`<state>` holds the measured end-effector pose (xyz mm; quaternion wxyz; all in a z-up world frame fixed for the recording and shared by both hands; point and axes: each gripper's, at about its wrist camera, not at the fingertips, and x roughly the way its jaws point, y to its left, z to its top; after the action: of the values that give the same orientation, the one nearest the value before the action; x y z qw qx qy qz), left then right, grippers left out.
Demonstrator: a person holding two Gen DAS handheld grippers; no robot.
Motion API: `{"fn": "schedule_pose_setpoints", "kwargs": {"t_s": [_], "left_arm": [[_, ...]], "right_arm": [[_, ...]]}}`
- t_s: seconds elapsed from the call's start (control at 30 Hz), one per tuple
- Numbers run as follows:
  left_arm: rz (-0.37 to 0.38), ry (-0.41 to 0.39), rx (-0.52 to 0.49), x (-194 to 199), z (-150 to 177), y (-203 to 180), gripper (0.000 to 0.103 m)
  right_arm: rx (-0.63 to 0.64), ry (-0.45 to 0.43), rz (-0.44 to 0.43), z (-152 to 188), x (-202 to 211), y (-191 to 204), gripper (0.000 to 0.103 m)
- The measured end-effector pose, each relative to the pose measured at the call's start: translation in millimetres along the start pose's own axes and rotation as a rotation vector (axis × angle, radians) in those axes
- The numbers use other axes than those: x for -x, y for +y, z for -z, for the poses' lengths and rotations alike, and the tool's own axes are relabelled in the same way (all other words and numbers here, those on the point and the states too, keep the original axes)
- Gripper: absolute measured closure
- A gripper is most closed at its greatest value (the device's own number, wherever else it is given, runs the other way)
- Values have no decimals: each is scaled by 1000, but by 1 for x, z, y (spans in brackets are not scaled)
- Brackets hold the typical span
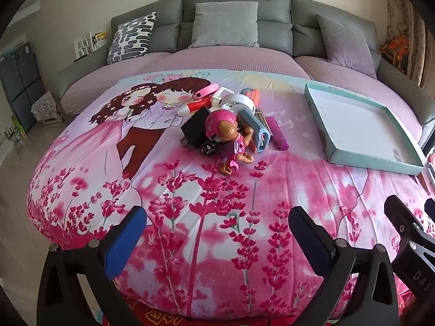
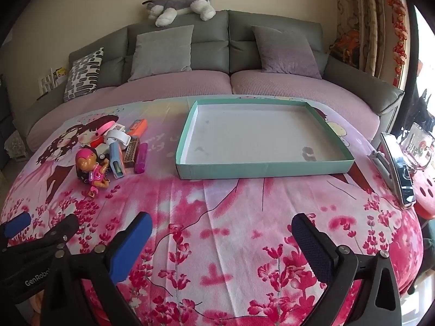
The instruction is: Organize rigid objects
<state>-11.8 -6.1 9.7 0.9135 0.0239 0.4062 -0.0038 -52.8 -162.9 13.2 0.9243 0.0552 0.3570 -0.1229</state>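
Observation:
A pile of small objects lies on the pink flowered cloth: a pink-helmeted toy figure (image 1: 229, 138) (image 2: 93, 169), a black block (image 1: 194, 127), a purple stick (image 1: 277, 133) (image 2: 141, 157), a grey-blue holder (image 1: 255, 130) (image 2: 117, 161), a white ring (image 1: 236, 102), a red-orange item (image 2: 137, 127). To the right of the pile sits a shallow teal box lid (image 1: 353, 156) (image 2: 261, 167), white inside with nothing in it. My left gripper (image 1: 217, 222) hovers open, short of the pile. My right gripper (image 2: 221, 228) hangs open, short of the lid.
A grey sofa with cushions (image 2: 163, 51) and a plush dog (image 2: 182, 6) runs behind the cloth-covered surface. A phone on a metal stand (image 2: 395, 168) and a pink stool (image 2: 426, 198) stand at the right edge. Cabinets (image 1: 19, 81) stand far left.

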Motion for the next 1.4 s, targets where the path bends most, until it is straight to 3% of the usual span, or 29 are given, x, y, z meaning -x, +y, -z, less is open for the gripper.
{"fn": "schedule_pose_setpoints", "kwargs": {"t_s": [1.4], "left_arm": [[-6, 5, 5, -3, 3, 2, 0]], "right_arm": [[6, -5, 5, 1, 1, 2, 0]]}}
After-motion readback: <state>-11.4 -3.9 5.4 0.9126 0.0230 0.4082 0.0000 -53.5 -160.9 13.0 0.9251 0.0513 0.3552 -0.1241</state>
